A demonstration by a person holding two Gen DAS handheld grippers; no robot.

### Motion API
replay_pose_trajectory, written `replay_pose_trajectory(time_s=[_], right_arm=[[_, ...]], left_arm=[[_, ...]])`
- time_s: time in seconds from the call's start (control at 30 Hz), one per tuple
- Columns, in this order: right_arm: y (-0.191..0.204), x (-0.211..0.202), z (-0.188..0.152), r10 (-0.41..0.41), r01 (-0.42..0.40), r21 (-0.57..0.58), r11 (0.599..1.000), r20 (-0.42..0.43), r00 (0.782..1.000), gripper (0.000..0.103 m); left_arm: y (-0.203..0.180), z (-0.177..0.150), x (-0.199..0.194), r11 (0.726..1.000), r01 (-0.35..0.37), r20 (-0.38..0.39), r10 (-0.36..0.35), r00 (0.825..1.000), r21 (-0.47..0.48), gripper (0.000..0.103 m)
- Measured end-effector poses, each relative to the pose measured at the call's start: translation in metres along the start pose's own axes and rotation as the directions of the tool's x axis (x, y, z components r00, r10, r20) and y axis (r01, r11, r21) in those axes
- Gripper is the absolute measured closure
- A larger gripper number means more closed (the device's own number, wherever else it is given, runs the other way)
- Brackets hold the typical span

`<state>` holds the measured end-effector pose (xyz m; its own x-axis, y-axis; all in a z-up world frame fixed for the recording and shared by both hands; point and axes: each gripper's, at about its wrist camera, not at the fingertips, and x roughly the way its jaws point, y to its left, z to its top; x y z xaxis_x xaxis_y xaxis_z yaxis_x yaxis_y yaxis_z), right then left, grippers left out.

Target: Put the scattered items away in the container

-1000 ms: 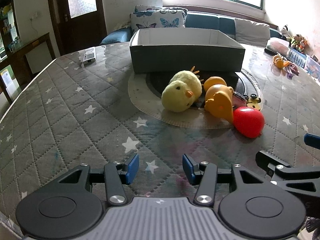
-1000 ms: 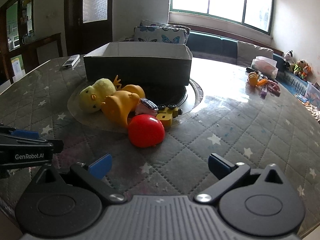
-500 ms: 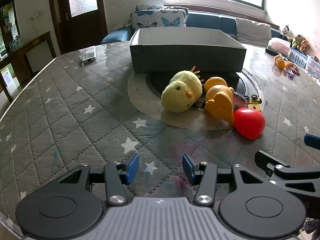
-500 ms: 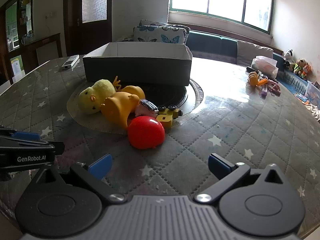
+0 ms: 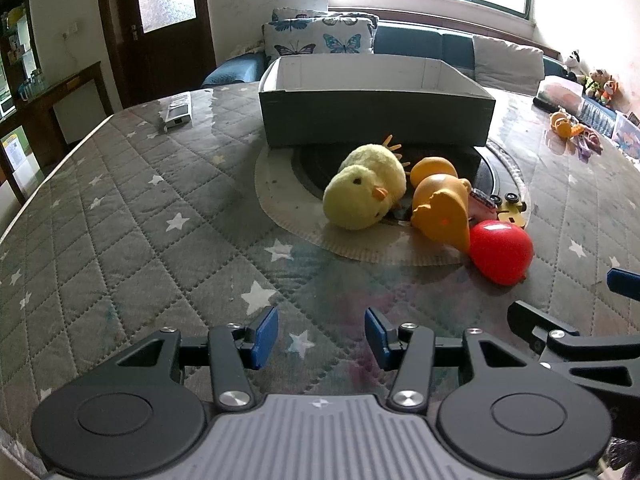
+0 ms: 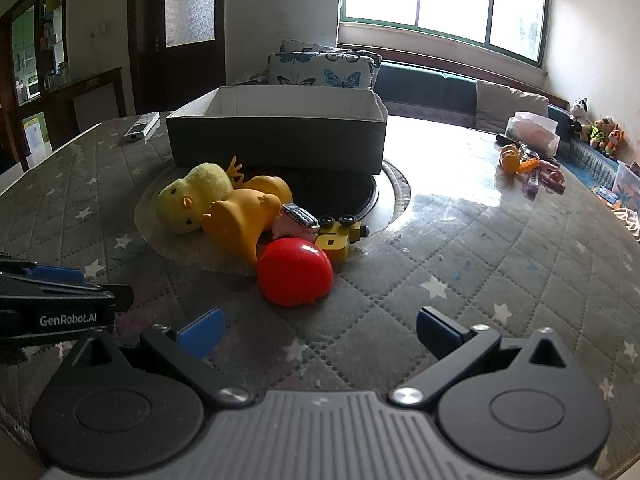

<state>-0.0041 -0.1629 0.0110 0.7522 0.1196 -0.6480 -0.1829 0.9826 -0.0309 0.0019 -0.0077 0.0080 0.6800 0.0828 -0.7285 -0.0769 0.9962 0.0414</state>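
Nothing looks tidied yet. Your box point(image 5: 376, 120) stands at the far side of the round mat point(image 5: 280, 216), and what shows of its inside is bare white wall; its floor is hidden from both views, so you cannot rule out something lying low in it.

The toys lie in a heap on the mat just in front of the box: the plush chick point(image 5: 366, 192), the orange duck point(image 5: 440, 210) touching it, a small pink toy point(image 6: 298, 222) and a yellow car point(image 6: 340, 236) behind the duck, and the red ball point(image 6: 295, 272) nearest you, at the mat's edge. All five are left to move. A second cluster of small toys point(image 6: 528, 168) sits well apart at the far right of the table point(image 5: 120, 220); whether it belongs to the job you cannot tell.

Your left gripper point(image 5: 320, 334) hangs low over the table, released and empty, its blue pads apart. Your right gripper point(image 6: 318, 330) is spread wider, also empty, and points at the ball, which looks the likeliest first pick.

Against the frames from a second ago, very little differs: the toys have not shifted, both grippers have kept the same spread, and the right wrist view has crept a little closer to the ball
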Motion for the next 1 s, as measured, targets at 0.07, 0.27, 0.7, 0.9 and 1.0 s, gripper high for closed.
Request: replay_pose_trajectory(time_s=[0.07, 0.27, 0.7, 0.9, 1.0], right_arm=[[0.0, 0.001, 0.001, 0.002, -0.002, 0.001, 1.0, 0.0, 1.0, 0.0], [0.0, 0.004, 0.003, 0.004, -0.004, 0.001, 1.0, -0.005, 1.0, 0.0], [-0.003, 0.008, 0.012, 0.024, -0.024, 0.001, 1.0, 0.008, 1.0, 0.0], [-0.004, 0.011, 0.017, 0.034, -0.034, 0.0, 0.999, 0.009, 0.999, 0.0], [-0.004, 0.013, 0.018, 0.042, -0.042, -0.001, 0.999, 0.009, 0.999, 0.0]], left_arm=[[0.0, 0.001, 0.0, 1.0, 0.001, 0.001, -0.001, 1.0, 0.0, 0.051], [-0.001, 0.004, 0.003, 1.0, 0.002, -0.004, -0.002, 1.0, 0.0, 0.051], [-0.001, 0.016, 0.007, 1.0, 0.002, -0.004, -0.002, 1.0, 0.009, 0.051], [-0.001, 0.02, 0.012, 1.0, 0.006, -0.01, -0.006, 1.0, 0.014, 0.051], [-0.002, 0.022, 0.013, 1.0, 0.009, -0.013, -0.009, 1.0, 0.019, 0.051]])
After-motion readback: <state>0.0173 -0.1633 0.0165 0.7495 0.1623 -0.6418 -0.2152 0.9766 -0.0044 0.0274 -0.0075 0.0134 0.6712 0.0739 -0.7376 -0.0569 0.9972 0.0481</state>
